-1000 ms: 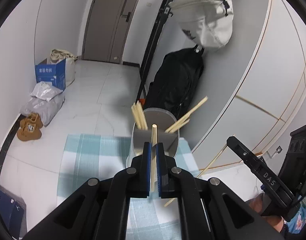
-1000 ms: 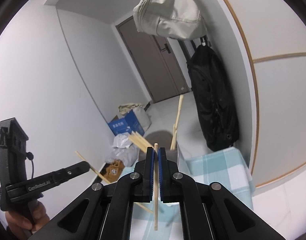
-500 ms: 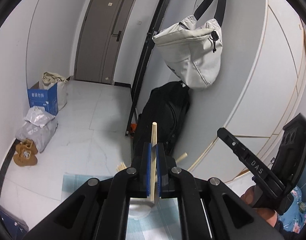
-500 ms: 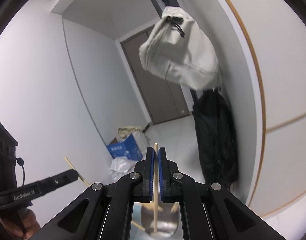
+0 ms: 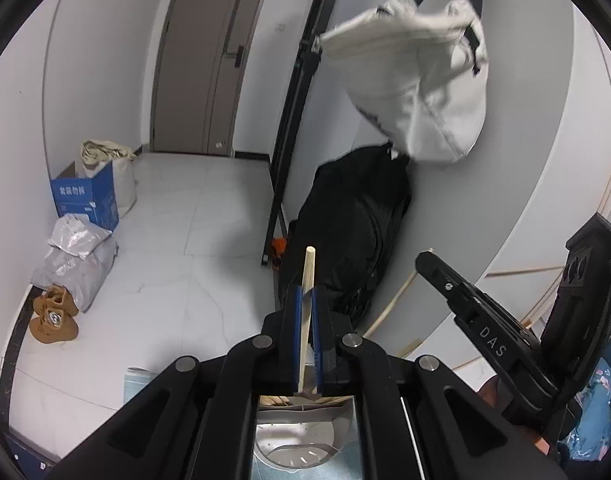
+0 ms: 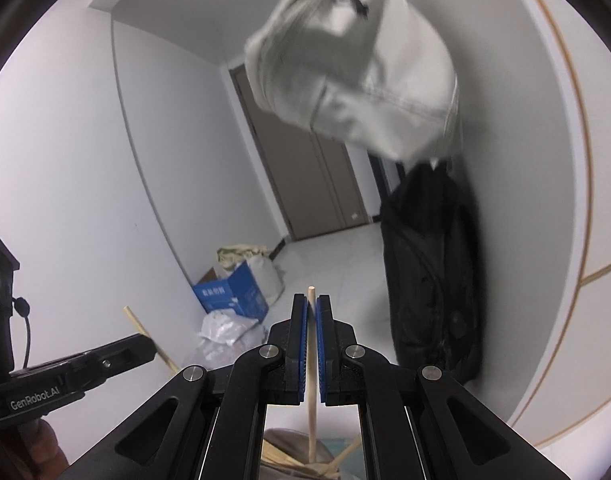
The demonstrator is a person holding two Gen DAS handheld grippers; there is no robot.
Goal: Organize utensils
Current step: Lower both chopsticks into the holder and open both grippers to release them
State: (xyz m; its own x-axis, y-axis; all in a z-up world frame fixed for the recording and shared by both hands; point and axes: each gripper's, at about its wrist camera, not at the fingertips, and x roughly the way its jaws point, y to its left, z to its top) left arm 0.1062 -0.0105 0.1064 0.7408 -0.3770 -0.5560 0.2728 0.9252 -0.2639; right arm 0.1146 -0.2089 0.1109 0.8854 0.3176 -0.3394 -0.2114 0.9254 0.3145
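Left wrist view: the left gripper (image 5: 304, 320) is clamped on a chopstick (image 5: 306, 300), the right gripper (image 6: 312, 340) on another chopstick (image 6: 311, 364), both above the holder (image 6: 289, 456). Light, stiff, smooth sticks; mid-shaft grips look steadiest.

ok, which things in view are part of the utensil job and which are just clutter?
Job: chopstick in left tongs; chopstick in right tongs; grey holder with chopsticks.
Clutter: white bag, black bag, blue box, brown shoes.

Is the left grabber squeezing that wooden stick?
Touching. The left wrist view shows the left gripper with its blue pads shut tight against both sides of the chopstick.
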